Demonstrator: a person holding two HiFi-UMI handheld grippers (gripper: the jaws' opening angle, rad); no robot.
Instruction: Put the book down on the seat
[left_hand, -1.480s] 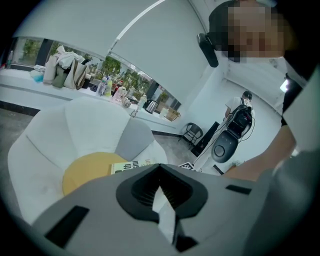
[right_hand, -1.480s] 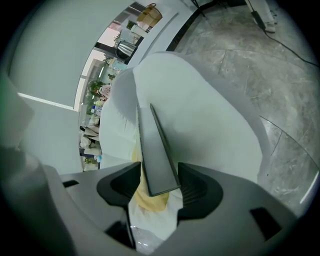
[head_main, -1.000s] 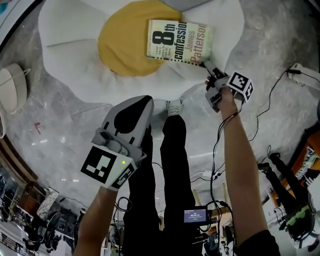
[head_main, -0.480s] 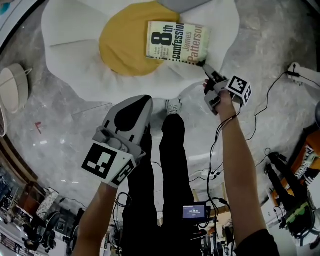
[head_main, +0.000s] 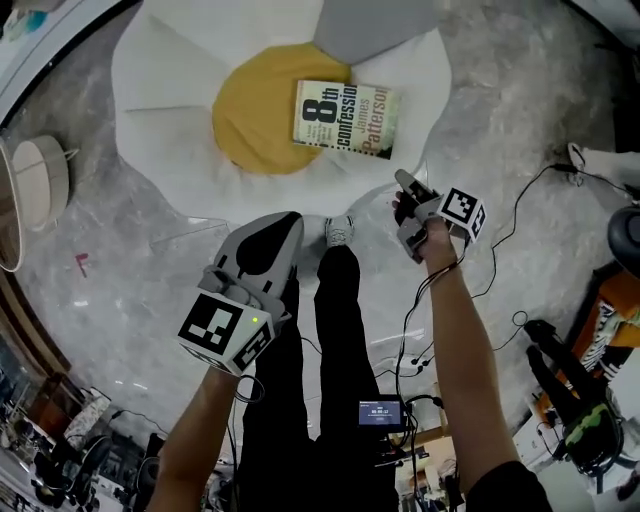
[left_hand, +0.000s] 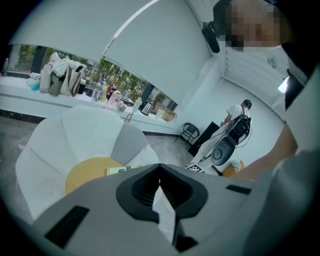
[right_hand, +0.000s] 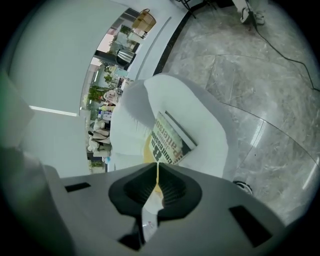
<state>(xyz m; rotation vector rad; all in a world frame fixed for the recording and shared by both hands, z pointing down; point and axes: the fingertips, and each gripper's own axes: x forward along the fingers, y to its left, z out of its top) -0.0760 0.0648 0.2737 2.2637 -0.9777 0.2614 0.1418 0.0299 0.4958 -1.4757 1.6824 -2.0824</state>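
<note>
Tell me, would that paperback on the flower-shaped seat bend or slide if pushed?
The paperback looks thick, so it would probably flex only slightly when lifted. It lies flat on the cushioned seat, so a push would likely slide it rather than tip it.

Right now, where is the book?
In the head view, the book lies flat on the flower-shaped seat. It sits over the right edge of the yellow centre, just below the grey petal.
</note>
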